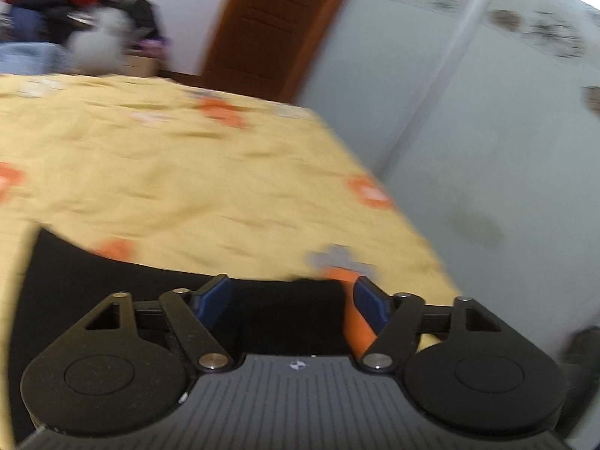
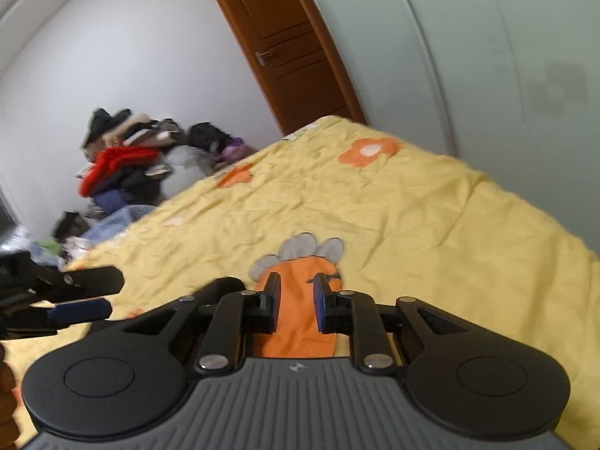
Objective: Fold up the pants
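The pants (image 1: 112, 285) are black and lie on a bed with a yellow sheet (image 1: 187, 172) that carries orange flower prints. In the left wrist view they fill the lower left of the frame, just under and in front of the left tongs (image 1: 288, 300). Their upper edge runs as a curved dark line across the sheet, and the cloth looks flat, although the picture is blurred and I cannot see seams or legs. One dark part of the pants lies between the two blue pads (image 1: 215, 296), but the pads do not press on it; these tongs are released and stand wide.

In the right wrist view the right tongs (image 2: 296, 305) are at the lower centre of the frame, pointing slightly downward over an orange carrot print (image 2: 296, 288). Their pads stand close together with a narrow gap, and nothing is gripped between them. At the left edge of this frame the left tongs appear from the side, low over the sheet. A pile of clothes (image 2: 123, 165) is at the upper left, near a brown door (image 2: 285, 45).
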The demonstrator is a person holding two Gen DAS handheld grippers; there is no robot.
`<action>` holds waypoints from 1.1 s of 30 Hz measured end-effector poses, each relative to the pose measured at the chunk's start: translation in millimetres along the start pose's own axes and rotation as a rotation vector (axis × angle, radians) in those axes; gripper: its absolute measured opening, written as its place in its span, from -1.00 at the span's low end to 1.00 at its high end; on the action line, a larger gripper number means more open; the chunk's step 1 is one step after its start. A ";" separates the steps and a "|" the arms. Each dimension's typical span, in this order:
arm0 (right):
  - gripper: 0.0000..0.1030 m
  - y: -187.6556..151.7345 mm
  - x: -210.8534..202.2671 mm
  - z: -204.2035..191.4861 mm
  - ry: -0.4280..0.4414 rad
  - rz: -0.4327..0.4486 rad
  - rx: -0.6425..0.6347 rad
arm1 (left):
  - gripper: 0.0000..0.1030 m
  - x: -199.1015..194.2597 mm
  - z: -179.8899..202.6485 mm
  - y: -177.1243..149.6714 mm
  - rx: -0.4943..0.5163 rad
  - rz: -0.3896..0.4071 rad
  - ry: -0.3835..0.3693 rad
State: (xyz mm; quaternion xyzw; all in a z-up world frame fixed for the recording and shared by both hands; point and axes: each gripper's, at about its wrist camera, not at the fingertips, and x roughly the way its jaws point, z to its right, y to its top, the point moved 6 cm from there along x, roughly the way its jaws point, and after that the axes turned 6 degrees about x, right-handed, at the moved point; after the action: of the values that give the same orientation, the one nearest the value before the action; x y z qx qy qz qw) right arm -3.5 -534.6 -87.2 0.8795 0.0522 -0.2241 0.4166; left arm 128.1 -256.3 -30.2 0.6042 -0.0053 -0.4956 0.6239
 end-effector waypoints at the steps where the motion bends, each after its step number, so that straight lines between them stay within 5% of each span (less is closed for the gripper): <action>1: -0.63 -0.1 4.4 -4.2 0.040 -0.028 0.007 | 0.48 2.2 -18.3 1.0 -0.010 -0.022 0.060; 4: -0.41 -3.2 27.0 -21.4 0.150 -0.126 0.009 | 0.47 10.2 -72.3 1.0 -0.040 -0.104 0.212; 6: 0.09 -5.6 41.9 -30.2 0.178 -0.178 0.006 | 0.47 11.5 -100.8 0.1 -0.077 -0.144 0.258; 7: 0.15 -6.7 47.8 -34.3 0.192 -0.193 -0.003 | 0.47 10.6 -113.1 -0.8 -0.093 -0.154 0.264; 12: 0.07 -7.7 73.9 -43.2 0.304 -0.283 0.009 | 0.48 28.2 -142.8 -3.1 -0.108 -0.209 0.287; 15: -0.60 -14.5 86.9 -49.1 0.281 -0.320 -0.048 | 0.49 34.4 -147.7 -4.8 -0.088 -0.192 0.325; 18: -0.79 -8.9 91.2 -51.1 0.260 -0.284 -0.102 | 0.49 39.2 -152.2 -1.7 -0.079 -0.148 0.391; 22: -0.79 -3.9 99.1 -61.9 0.193 -0.223 -0.231 | 0.56 47.1 -161.7 -2.2 -0.060 -0.125 0.451; 26: -0.74 -9.1 101.7 -56.2 0.165 -0.258 -0.235 | 0.50 20.4 -161.1 0.4 -0.095 -0.064 0.446; 30: -0.06 2.4 75.3 -40.6 0.043 -0.180 -0.184 | 0.52 -11.4 -147.8 -0.5 -0.088 0.000 0.406; 33: -0.06 -0.1 53.1 -51.5 0.014 -0.120 -0.250 | 0.61 -12.3 -127.1 -0.9 -0.044 0.009 0.335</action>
State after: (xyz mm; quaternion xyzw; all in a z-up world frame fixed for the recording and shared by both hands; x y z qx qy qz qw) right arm 62.0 -500.7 -82.1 0.8175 0.1350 -0.2342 0.5085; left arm 198.3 -153.2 -57.9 0.6645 0.1069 -0.3853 0.6313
